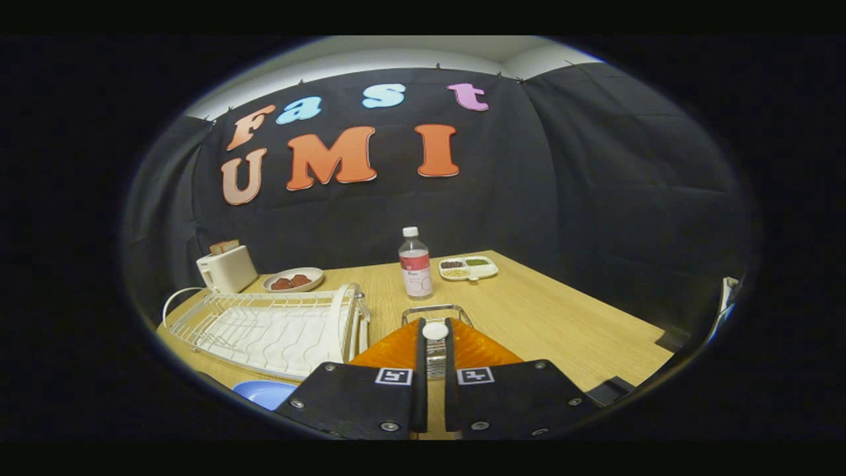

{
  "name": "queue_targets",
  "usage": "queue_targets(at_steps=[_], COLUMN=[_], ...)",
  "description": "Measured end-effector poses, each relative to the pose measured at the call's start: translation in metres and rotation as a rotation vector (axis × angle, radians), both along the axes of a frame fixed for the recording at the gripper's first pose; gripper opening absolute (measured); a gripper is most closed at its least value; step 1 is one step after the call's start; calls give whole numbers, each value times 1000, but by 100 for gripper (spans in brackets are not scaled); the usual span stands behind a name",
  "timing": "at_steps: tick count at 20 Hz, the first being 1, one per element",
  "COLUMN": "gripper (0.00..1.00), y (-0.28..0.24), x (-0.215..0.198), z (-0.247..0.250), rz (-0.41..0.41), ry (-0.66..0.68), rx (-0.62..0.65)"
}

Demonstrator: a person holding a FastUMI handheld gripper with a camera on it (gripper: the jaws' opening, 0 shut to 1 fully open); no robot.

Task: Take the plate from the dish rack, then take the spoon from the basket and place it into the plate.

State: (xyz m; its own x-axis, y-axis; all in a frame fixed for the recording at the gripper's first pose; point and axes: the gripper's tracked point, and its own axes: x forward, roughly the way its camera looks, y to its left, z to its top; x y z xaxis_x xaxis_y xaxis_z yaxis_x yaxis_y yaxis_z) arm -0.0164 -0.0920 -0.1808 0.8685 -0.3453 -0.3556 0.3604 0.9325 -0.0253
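I have the gripper (435, 330) clamped on the spoon (435, 330), its 2 fingers pinching the pale, light, stiff, slippery handle over the wire basket (436, 309). The blue plate (264, 393) lies near left, beside the dish rack (271, 327).

At the bottom centre, the hand-held gripper (435, 360) shows two broad flat plates — each studded with silver screws. Each plate bears a small square black-and-white marker near its inner top corner.

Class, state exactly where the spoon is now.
The spoon sits clamped between the fingers of the gripper, above the wire basket, beside the dish rack.
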Motion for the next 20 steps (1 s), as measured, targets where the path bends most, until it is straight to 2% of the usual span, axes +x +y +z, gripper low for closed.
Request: queue_targets(at_steps=[10,15,20], gripper=[10,10,10], y=[16,45,75], x=[-29,-42,-58], z=[85,108,104], rz=[53,144,244], ry=[-109,-135,-125], rx=[-37,-16,51])
